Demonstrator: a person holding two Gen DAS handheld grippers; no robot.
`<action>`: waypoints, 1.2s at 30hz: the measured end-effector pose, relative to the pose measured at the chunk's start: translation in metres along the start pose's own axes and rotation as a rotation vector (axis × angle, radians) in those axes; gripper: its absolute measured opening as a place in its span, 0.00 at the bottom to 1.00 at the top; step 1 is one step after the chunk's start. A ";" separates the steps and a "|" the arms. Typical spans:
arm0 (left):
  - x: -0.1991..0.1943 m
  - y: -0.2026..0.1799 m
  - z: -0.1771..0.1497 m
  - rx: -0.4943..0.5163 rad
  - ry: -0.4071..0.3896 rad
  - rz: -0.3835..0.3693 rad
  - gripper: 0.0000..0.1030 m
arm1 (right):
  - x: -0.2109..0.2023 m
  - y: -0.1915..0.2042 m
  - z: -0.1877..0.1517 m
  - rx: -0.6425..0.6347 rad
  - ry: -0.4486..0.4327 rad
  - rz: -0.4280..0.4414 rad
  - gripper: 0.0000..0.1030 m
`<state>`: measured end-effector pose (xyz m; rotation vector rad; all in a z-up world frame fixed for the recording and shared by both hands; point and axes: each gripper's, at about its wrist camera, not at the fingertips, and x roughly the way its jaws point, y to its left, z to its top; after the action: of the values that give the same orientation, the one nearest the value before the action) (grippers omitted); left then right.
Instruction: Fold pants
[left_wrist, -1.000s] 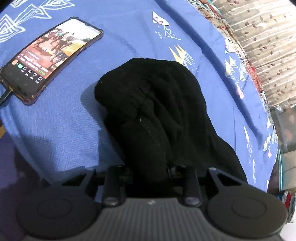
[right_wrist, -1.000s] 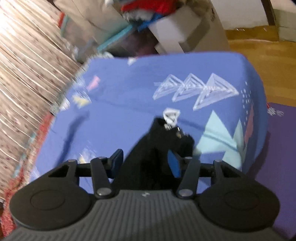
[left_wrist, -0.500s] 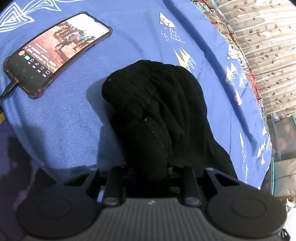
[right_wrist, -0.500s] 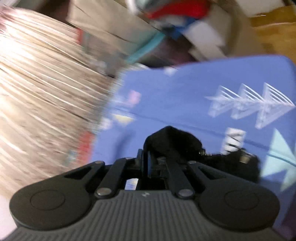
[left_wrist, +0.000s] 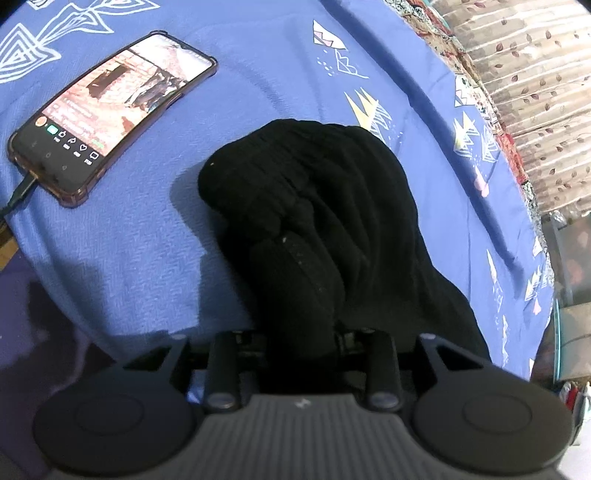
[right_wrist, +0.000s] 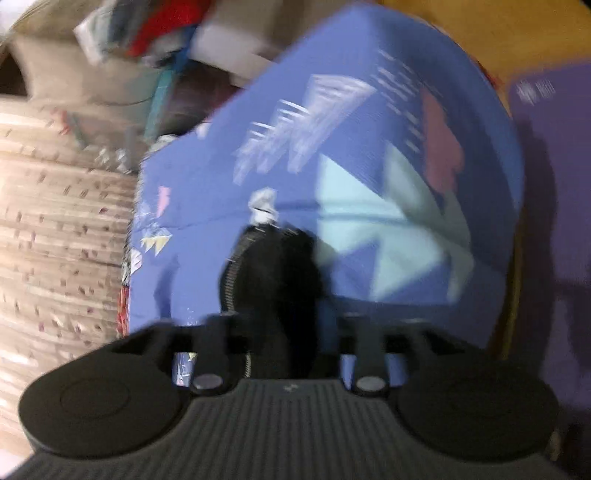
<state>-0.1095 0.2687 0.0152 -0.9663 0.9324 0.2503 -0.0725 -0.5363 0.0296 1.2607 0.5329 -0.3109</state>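
On the far left of my left wrist view sits one phone (left_wrist: 110, 114), screen lit, with a cable in its near end; over the last second it has slid slightly rightward and away from the lens, which tells me my left tongs (left_wrist: 301, 332) have drawn back a little along the bed (left_wrist: 122, 236). To the right of the phone lies the one pair of black pants (left_wrist: 314, 221), bunched into a rounded heap on the blue bedspread, its near end running up into my left tongs, which are clamped on the cloth. In the right wrist view, heavily blurred, the right tongs (right_wrist: 284, 332) have swung hard: a second ago they stood apart around the cloth, half a second ago they looked pinched together, and now a strip of the pants with a zipper edge (right_wrist: 227, 284) hangs between them. The blur keeps me from saying whether they grip it or merely straddle it. I judge both ends are being lifted to spread the pants, so no fold has been made yet. Count: one phone, one pair of pants, two tongs.
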 end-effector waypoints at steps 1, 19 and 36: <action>0.000 0.000 -0.001 -0.007 -0.005 -0.006 0.41 | -0.002 0.007 0.000 -0.040 -0.028 0.003 0.72; -0.065 -0.111 0.091 0.073 -0.196 -0.203 0.14 | 0.046 0.142 0.037 -0.150 0.021 0.109 0.12; 0.035 -0.010 0.037 -0.081 -0.010 0.029 0.21 | 0.085 0.030 0.012 -0.121 0.050 -0.161 0.13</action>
<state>-0.0621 0.2846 0.0031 -1.0251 0.9330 0.3193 0.0168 -0.5340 0.0107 1.1132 0.6884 -0.3767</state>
